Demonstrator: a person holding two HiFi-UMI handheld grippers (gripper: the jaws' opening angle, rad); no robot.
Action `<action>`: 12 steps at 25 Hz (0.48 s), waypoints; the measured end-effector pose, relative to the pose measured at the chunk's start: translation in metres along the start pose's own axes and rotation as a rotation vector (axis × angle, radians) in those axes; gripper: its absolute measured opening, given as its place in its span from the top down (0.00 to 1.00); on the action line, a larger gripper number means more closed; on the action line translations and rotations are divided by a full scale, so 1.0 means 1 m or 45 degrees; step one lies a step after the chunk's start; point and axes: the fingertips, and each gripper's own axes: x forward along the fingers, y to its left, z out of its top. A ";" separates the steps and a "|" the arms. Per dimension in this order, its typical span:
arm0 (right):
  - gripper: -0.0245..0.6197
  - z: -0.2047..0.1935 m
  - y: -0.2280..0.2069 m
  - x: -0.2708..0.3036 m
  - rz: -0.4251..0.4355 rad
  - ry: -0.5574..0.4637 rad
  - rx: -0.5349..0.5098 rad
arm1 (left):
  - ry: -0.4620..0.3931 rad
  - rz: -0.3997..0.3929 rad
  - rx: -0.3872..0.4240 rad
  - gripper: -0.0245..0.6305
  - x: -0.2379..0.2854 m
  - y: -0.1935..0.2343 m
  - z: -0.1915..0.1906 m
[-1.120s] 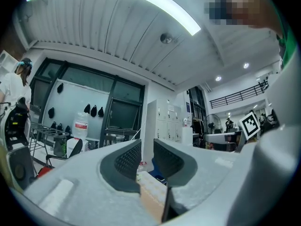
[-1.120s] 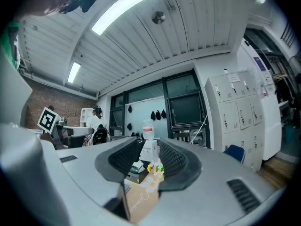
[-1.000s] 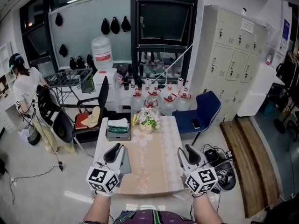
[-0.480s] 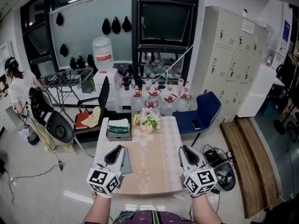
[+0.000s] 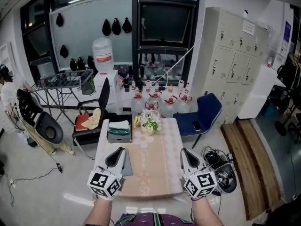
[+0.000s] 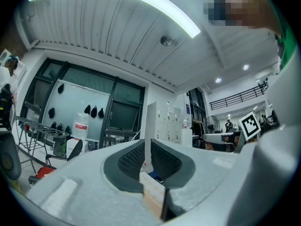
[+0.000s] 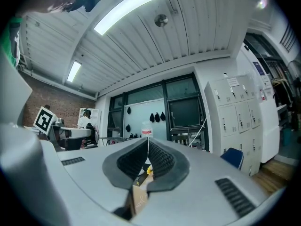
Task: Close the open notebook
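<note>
head view: left gripper [image 5: 116, 152] and right gripper [image 5: 187, 152], each with one cube of black square markers, hover over the table [image 5: 155, 173]; one grey-blue notebook [image 5: 128, 166] lies at its left edge, beside the left jaws; the water jug [image 5: 104, 54] bears a red label, unreadable; left gripper view: jaws have just been closing, a narrow slit apart, nothing between; right gripper view: jaws have just closed together, empty.

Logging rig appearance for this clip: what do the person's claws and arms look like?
The left claw and right claw are light grey moulded shells, each tipped with two black ribbed pads. Behind each sits a white cube with black square markers. No cables show. The forearms are bare, with no sleeves in view; a purple patterned garment shows at the frame's bottom edge.
</note>
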 end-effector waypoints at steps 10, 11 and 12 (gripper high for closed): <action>0.96 0.002 0.000 -0.001 -0.009 0.003 -0.024 | 0.000 0.003 0.019 0.93 0.002 -0.004 0.002; 0.96 0.002 0.000 -0.001 -0.014 0.007 -0.032 | 0.001 0.005 0.020 0.93 0.001 -0.003 0.003; 0.96 0.002 0.000 -0.001 -0.019 0.011 -0.040 | 0.000 0.006 0.020 0.94 0.001 -0.002 0.003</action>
